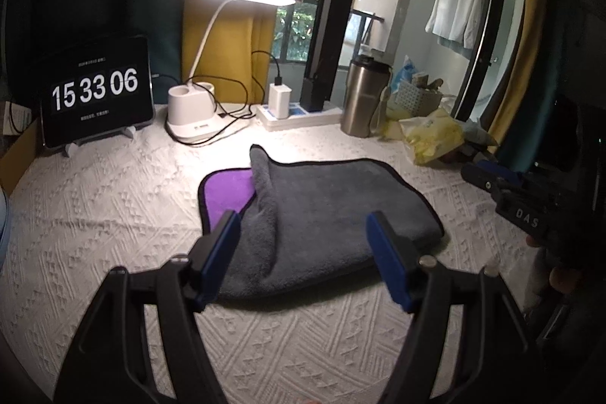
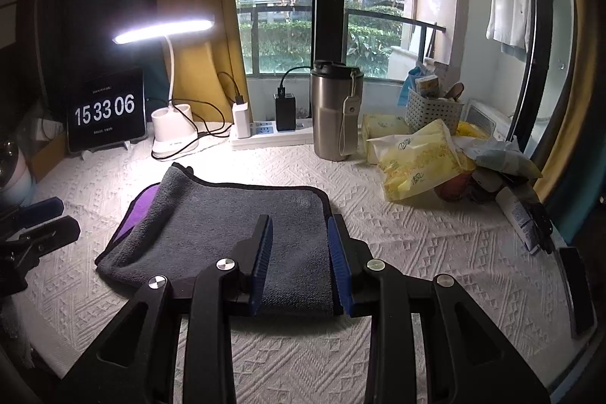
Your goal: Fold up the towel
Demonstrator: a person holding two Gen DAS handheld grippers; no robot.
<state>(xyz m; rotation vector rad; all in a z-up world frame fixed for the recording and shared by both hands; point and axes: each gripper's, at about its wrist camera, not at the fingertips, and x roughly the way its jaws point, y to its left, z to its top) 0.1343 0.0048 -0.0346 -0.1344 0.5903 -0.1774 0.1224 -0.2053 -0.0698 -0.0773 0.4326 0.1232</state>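
A grey towel (image 1: 325,214) with black edging and a purple underside (image 1: 227,192) lies folded over on the white textured table cover (image 1: 113,214). A strip of purple shows at its left. My left gripper (image 1: 303,252) is open and empty, hovering over the towel's near edge. My right gripper (image 2: 299,260) is open, its blue pads (image 2: 337,264) astride the towel's (image 2: 227,226) near right part, just above it. The right gripper also shows at the right of the left wrist view (image 1: 488,173). The left gripper shows at the left edge of the right wrist view (image 2: 41,214).
At the back stand a tablet clock (image 1: 96,89), a lit desk lamp (image 1: 197,116), a power strip with chargers (image 1: 295,112) and a steel tumbler (image 2: 335,108). Yellow tissue packs (image 2: 413,158), a white basket (image 2: 433,108) and clutter crowd the right side.
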